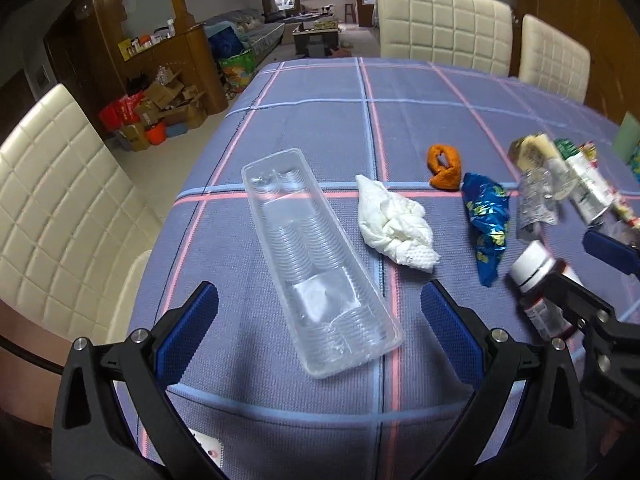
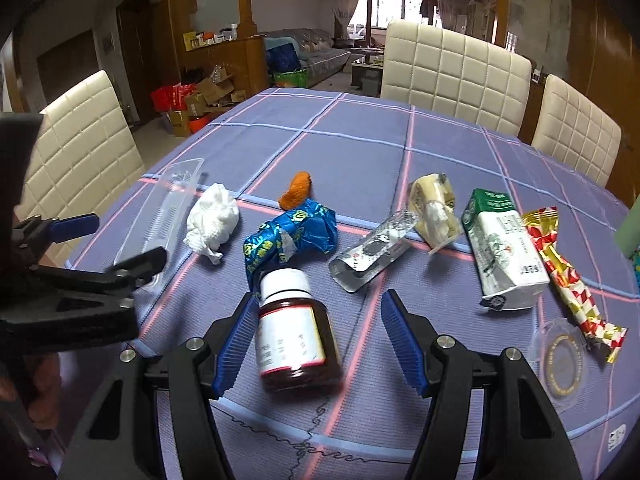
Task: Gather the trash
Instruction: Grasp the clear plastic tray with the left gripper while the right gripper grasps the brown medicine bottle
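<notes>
Trash spread over the table [image 2: 360, 152] with its purple checked cloth. Left gripper [image 1: 320, 320] jaws wide apart, holding nothing, straddling the near end of the clear plastic tray [image 1: 316, 256], pads not on it. Right gripper [image 2: 316, 340] jaws partly spread, brown pill bottle [image 2: 294, 332] lying on its side between them; left pad looks just against the bottle, right pad clear of it, so not gripped.

Beside the tray: crumpled white tissue [image 1: 394, 224], then orange peel [image 1: 444, 166] behind, blue foil wrapper [image 1: 486, 220] touching the bottle's cap end in the right wrist view. Further right: silver blister pack [image 2: 370, 254], yellowish wrapped piece [image 2: 434, 210], green-white carton [image 2: 502, 248], red-gold candy wrapper [image 2: 568, 276], clear round lid [image 2: 560, 360] near the table edge.

Right gripper crowds in at right edge of the left wrist view. Cream padded chairs [image 2: 452, 68] around the table, cardboard boxes [image 2: 208, 96] on the floor behind
</notes>
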The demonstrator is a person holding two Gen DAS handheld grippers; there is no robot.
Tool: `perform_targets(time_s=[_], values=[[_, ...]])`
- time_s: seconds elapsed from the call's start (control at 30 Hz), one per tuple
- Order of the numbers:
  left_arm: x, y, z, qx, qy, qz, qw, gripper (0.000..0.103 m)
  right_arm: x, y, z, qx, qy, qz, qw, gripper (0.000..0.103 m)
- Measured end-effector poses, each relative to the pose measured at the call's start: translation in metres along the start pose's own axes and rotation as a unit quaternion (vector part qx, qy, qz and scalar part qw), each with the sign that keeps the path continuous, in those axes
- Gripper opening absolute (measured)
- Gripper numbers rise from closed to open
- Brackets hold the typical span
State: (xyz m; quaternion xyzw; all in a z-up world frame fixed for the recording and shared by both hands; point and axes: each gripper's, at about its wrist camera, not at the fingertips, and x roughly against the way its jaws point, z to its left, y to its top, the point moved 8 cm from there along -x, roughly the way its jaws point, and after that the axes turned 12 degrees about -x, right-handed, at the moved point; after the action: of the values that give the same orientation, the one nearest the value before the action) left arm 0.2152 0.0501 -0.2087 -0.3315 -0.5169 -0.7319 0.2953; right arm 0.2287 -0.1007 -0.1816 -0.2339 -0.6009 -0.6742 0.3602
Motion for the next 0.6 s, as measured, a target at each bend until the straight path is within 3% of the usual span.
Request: perform_targets(time_s=[0.1,0.3,0.6], values=[[-0.010,0.000,-0.001,-0.005,0.015,0.012,0.9998,0.100,-0.008,-0.002,-0.002,-0.005,-0.005,0.011,1.000,0.062],[-0.029,-0.005,0.004,0.005,0.004,0.029,0.9996,0.099,-0.024,-0.012,-0.006,-0.012,-0.005,0.033,0.999,0.062],[-0.027,-0.005,-0.002,-0.015,-0.027,0.018,0.9994,0.063,-0.031,-0.021,0.004,0.000,-0.003,0.044,0.999,0.060]])
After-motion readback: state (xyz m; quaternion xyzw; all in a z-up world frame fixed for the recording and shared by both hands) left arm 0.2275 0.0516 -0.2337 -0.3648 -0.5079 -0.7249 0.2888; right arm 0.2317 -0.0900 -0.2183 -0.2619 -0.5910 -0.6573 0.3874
